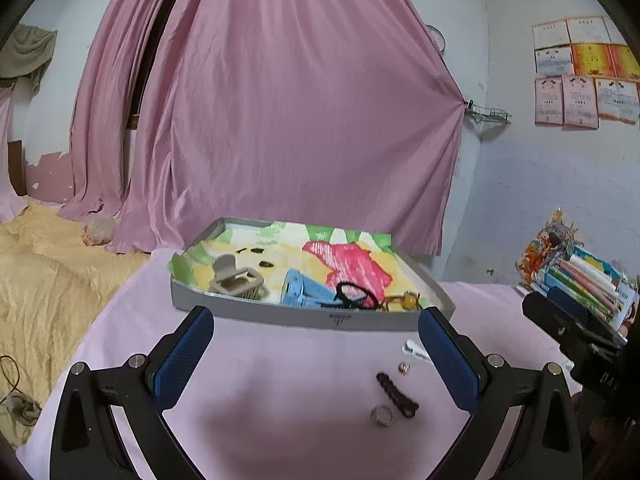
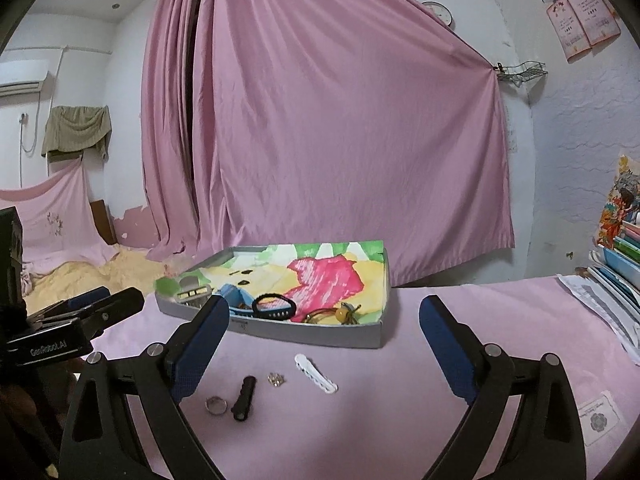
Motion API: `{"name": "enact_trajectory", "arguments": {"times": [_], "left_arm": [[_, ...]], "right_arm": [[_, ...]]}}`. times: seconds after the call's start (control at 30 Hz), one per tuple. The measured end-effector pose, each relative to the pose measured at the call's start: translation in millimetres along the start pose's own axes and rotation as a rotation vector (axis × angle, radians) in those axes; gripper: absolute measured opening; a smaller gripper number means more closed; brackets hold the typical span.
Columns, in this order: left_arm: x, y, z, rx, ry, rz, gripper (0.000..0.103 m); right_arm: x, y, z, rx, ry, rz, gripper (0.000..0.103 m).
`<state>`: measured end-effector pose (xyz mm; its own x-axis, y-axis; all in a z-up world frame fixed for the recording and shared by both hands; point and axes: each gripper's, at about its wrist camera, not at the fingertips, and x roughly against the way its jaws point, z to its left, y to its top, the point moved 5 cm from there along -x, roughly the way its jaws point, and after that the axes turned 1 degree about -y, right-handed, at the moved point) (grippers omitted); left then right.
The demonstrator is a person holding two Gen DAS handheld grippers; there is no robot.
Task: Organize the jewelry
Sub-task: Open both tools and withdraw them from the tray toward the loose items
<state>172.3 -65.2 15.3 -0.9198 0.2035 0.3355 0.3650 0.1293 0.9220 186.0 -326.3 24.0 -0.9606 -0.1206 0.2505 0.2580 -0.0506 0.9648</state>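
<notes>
A shallow grey tray lined with colourful paper sits on the pink cloth. It holds a beige claw clip, a blue clip, a black hair tie and an amber bead piece. In front of the tray lie a white hair clip, a small sparkly ring, a black clip and a silver ring. My left gripper and right gripper both stand open above the cloth with nothing between the fingers.
A pink curtain hangs behind the table. Stacked books and papers crowd the right edge. A bed with a yellow cover lies off to the left. The other gripper's black body shows at the left of the right wrist view.
</notes>
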Motion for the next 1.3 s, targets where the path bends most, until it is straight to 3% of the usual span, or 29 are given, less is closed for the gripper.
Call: {"name": "enact_trajectory", "arguments": {"times": [0.27, 0.77, 0.83, 1.1, 1.3], "left_arm": [[2, -17, -2, -0.009, 0.010, 0.052, 0.103], [-18, -47, -14, -0.032, -0.032, 0.251, 0.103], [-21, -51, -16, -0.031, -0.041, 0.273, 0.103], [-31, -65, -31, -0.083, -0.090, 0.373, 0.076], [-39, -73, -42, -0.121, -0.106, 0.434, 0.060]], "right_arm": [[2, -12, -4, 0.012, 0.014, 0.053, 0.094], [-38, -42, -13, 0.055, 0.092, 0.340, 0.093], [-43, -46, -14, 0.063, 0.094, 0.366, 0.085], [-62, -59, -11, 0.085, 0.123, 0.482, 0.059], [-71, -60, -8, 0.106, 0.140, 0.533, 0.054]]}}
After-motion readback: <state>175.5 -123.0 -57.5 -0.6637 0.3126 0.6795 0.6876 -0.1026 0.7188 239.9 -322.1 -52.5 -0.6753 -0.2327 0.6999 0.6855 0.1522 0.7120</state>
